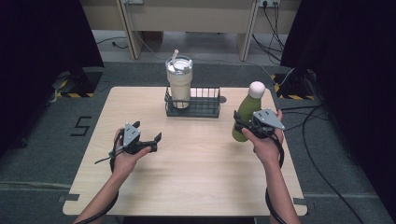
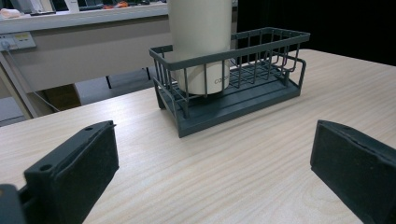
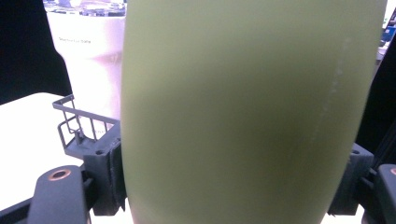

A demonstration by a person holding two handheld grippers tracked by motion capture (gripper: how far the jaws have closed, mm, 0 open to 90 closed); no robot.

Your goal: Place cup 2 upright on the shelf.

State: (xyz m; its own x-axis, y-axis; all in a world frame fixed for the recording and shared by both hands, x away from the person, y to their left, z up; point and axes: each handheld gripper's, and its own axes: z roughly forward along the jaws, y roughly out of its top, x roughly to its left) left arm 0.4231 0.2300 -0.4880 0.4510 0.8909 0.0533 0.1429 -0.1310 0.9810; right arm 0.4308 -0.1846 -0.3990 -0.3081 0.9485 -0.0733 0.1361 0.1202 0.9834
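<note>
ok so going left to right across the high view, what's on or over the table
left gripper → cream tumbler standing in the left end of the dark wire basket → green bottle with the white cap → right gripper, closed on the bottle

The green bottle (image 1: 244, 115) — matte, olive-green body, rounded white cap — stands upright near the right edge of the desk (image 1: 196, 177), tilted slightly. Its lower body sits between the jaws of the right tongs (image 1: 240, 125), pressed on both sides. In the right gripper view its smooth wall (image 3: 243, 116) looms close.
</note>
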